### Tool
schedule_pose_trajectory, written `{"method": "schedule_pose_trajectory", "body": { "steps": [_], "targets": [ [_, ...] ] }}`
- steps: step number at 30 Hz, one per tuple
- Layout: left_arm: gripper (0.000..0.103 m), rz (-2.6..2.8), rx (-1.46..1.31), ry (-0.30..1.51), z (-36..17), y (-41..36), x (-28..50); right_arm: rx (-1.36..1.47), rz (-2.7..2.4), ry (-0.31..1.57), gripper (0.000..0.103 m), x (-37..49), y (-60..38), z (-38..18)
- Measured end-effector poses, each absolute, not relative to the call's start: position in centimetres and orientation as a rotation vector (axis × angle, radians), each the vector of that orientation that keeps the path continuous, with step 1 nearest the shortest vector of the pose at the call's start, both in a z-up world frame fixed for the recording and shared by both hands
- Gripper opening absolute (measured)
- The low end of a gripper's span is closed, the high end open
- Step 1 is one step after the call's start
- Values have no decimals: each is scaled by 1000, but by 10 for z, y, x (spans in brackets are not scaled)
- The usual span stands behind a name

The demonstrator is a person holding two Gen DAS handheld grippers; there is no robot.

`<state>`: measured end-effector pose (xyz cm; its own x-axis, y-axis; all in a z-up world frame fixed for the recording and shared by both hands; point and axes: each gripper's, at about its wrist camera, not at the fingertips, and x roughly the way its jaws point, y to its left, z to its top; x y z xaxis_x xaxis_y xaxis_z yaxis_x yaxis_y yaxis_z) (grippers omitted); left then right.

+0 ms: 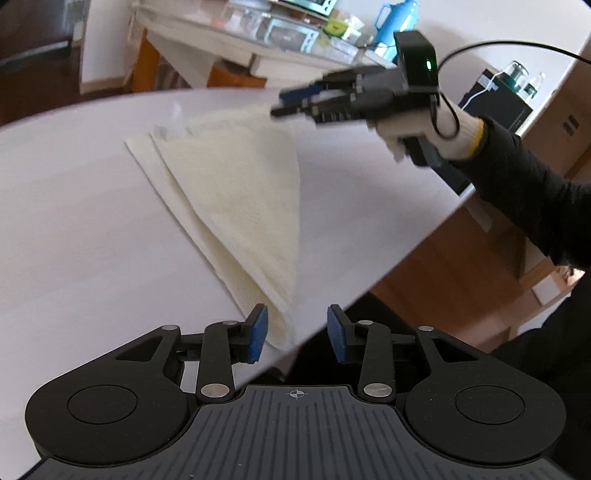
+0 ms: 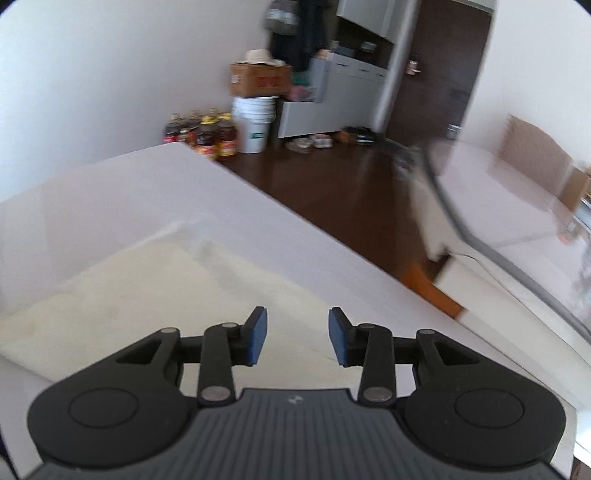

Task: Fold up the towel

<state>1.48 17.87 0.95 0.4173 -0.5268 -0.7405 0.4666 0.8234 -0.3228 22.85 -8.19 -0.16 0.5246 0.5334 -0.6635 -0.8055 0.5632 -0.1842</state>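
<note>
Between the left tongs: left tongs stand with blue pads apart; nothing is pressed between them. The near corner of the towel lies just beside the left pad, and the counter edge runs under the gap.
Right tongs: right tongs also have their pads apart with nothing gripped; cream cloth lies below the gap. From the left wrist view the same tool hangs above the far corner of the towel, apart from it, blurred.
Hand: a white-gloved hand with a dark sleeve grips the right tool's handle; a black cable loops off its top.
Towel: cream, folded, lying flat on the white counter. In the left wrist view it reads as a triangle narrowing toward the left tongs, with a lower layer showing as a strip along its left side. In the right wrist view the towel spreads left and ahead of the tongs.
Counter: white, bare around the towel; its edge cuts diagonally through both views.
Beyond the counter: dark wood floor, a cluster of bottles, a white bucket under a cardboard box, and a second table with a blue jug.
</note>
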Motion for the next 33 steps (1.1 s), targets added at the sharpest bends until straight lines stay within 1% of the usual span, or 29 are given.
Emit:
{"method": "schedule_pose_trajectory", "body": {
  "steps": [2, 5, 10, 15, 16, 17, 22, 24, 25, 26, 27, 29, 33],
  "targets": [
    [39, -605, -27, 934, 16, 181, 24, -539, 839, 582, 40, 224, -77, -5],
    [38, -574, 21, 888, 22, 186, 51, -481, 790, 584, 40, 230, -85, -8],
    [36, -531, 94, 814, 24, 184, 120, -446, 730, 582, 40, 237, -102, -6],
    [35, -522, 145, 815, 8, 176, 171, -417, 681, 584, 40, 244, -122, -5],
    [33, -525, 155, 820, 4, 174, 180, -413, 673, 584, 40, 245, -125, -6],
    [31, -526, 160, 823, 0, 173, 185, -411, 670, 585, 40, 246, -127, -6],
    [31, -516, 190, 843, -15, 169, 207, -401, 660, 591, 40, 256, -131, -10],
    [25, -527, 197, 845, -18, 168, 208, -398, 660, 589, 40, 260, -129, -11],
    [21, -527, 211, 843, -18, 166, 208, -396, 662, 590, 40, 262, -128, -12],
    [14, -527, 226, 838, -19, 165, 207, -395, 663, 588, 40, 263, -126, -12],
    [10, -524, 245, 828, -18, 163, 205, -396, 661, 584, 40, 265, -125, -13],
    [7, -526, 264, 820, -17, 162, 203, -391, 667, 584, 40, 269, -123, -13],
    [5, -526, 292, 790, -14, 159, 199, -363, 666, 582, 38, 279, -122, -11]
  ]
}}
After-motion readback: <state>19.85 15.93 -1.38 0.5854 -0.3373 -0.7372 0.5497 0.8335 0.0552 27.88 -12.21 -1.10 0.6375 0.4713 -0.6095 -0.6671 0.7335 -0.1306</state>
